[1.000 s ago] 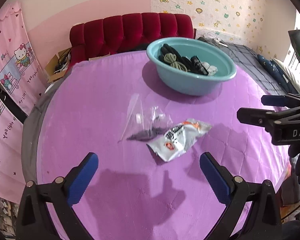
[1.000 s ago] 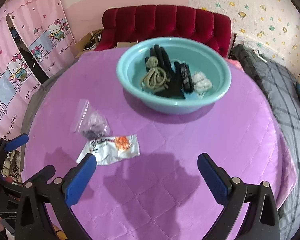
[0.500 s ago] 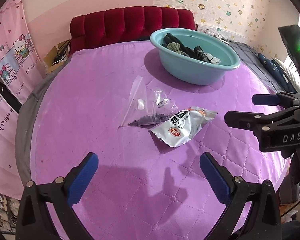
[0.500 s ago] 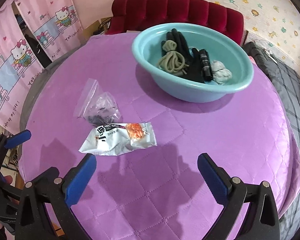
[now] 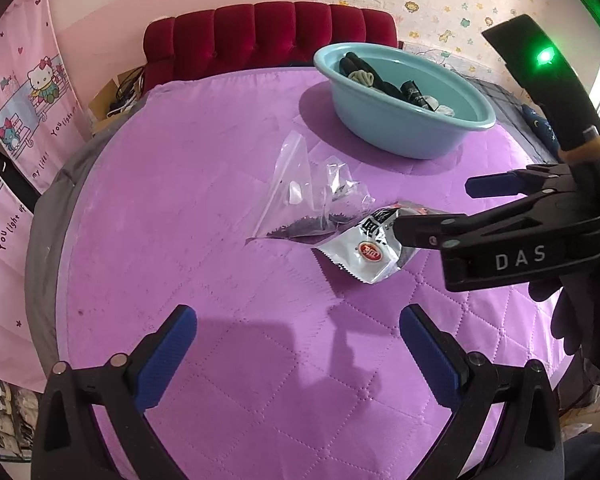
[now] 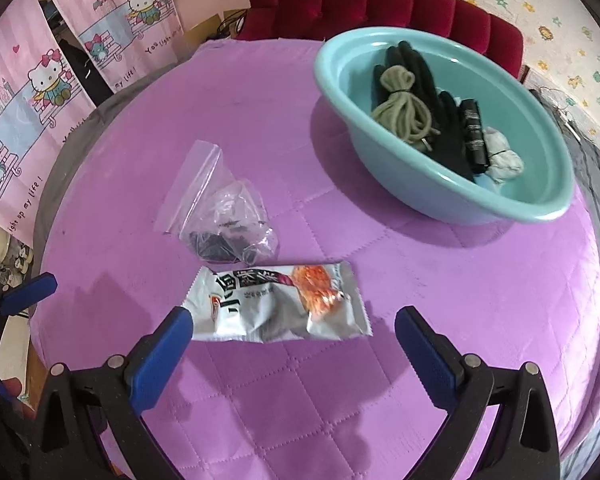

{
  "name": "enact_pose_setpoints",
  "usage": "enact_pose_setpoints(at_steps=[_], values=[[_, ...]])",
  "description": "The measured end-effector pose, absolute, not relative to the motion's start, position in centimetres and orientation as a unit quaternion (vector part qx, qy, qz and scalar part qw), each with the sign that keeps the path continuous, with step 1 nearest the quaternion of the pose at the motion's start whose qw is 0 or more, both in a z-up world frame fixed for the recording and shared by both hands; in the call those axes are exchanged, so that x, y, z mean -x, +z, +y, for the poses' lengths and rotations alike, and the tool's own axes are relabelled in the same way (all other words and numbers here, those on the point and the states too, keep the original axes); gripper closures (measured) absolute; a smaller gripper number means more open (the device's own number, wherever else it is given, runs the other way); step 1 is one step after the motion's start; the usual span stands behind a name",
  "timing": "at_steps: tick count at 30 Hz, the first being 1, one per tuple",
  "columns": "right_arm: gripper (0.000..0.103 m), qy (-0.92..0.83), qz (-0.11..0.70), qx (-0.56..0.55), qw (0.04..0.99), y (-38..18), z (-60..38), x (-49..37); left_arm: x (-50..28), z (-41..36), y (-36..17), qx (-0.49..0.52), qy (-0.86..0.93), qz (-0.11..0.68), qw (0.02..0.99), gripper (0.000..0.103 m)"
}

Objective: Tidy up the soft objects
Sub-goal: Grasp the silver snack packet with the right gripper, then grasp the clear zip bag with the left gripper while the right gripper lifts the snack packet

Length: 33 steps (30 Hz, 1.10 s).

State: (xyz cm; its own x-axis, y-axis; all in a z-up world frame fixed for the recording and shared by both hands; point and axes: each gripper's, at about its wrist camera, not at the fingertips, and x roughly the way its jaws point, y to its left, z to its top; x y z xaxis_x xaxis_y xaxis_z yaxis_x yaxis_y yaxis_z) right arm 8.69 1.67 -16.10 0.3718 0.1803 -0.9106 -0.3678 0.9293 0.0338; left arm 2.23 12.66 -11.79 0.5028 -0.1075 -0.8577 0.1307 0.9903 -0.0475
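Now approach step: right gripper [image 6: 292,332] jaws apart, hovering just short of silver snack packet [image 6: 278,306] on purple surface [image 6: 440,300]. Left gripper [image 5: 296,334] jaws apart, idle. Clear zip bag [image 6: 224,220] beside packet. Next: straddle packet, close, carry to teal basin [image 6: 440,184].

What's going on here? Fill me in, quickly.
A person with a gripper in each hand is sorting soft items on a purple quilted table. The right gripper hangs open right over a silver snack packet, apparently about to grab it. The left gripper is open too and holds nothing. A clear zip bag lies beside the packet. The teal basin already holds black gloves, a coil of cord and a white bundle.
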Motion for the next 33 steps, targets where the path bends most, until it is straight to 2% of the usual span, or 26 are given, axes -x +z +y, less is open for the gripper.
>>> enact_pose_setpoints(at_steps=[23, 31, 33], values=[[0.001, 0.193, 0.584, 0.093, 0.783, -21.3, 4.3, -13.3, -3.8, 13.6, -14.3, -0.002, -0.055, 0.523, 0.850, 0.000], [0.026, 0.198, 0.585, 0.092, 0.781, -21.2, 3.3, -13.2, -4.0, 13.4, -14.4, -0.005, -0.056, 0.524, 0.850, 0.000], [0.037, 0.203, 0.584, 0.093, 0.781, -21.0, 3.3, -13.0, -4.2, 13.3, -14.3, -0.009, -0.057, 0.524, 0.850, 0.000]])
